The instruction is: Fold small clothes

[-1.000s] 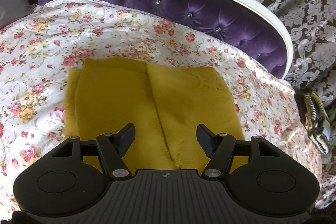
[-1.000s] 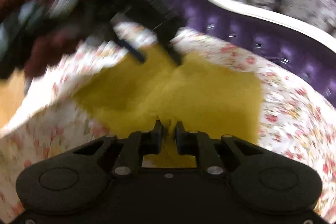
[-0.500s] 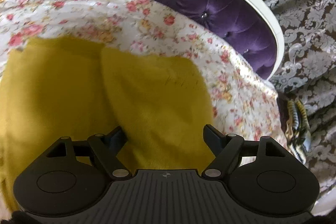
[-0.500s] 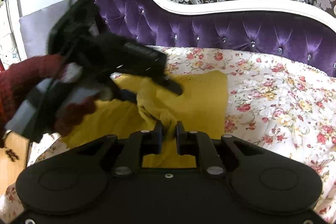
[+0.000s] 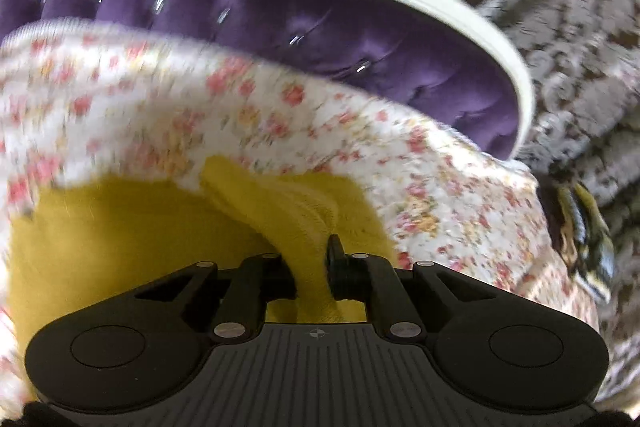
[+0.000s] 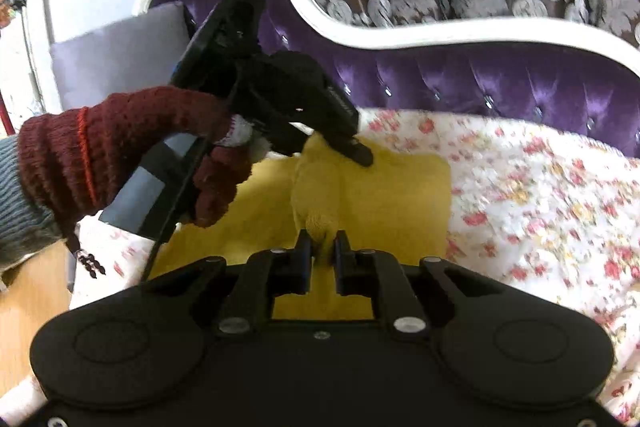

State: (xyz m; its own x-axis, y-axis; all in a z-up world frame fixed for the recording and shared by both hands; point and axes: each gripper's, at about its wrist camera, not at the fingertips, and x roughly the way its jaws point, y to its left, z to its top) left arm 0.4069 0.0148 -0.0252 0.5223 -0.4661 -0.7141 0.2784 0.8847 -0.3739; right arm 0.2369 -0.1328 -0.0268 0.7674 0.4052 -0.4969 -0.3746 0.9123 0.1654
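Observation:
A mustard-yellow cloth (image 5: pixel 120 239) lies on the floral bedspread (image 5: pixel 160 99). My left gripper (image 5: pixel 312 263) is shut on a raised fold of the cloth, which bunches up between its fingers. My right gripper (image 6: pixel 322 247) is shut on the near end of the same raised fold of the yellow cloth (image 6: pixel 392 187). In the right wrist view the left gripper (image 6: pixel 352 151), held by a hand in a dark red knit glove (image 6: pixel 120 147), grips the far end of the fold. The left wrist view is blurred by motion.
A purple tufted sofa back with a white frame (image 6: pixel 440 35) runs behind the floral bedspread (image 6: pixel 540 195). A grey cushion (image 6: pixel 116 55) leans at the left. A patterned curtain (image 5: pixel 560 7) hangs behind. A dark striped item (image 5: pixel 580 227) lies past the spread's right edge.
My left gripper has closed on a fold of the yellow cloth; it was open above the flat cloth before. The right gripper stays shut on the cloth, and the fold is lifted.

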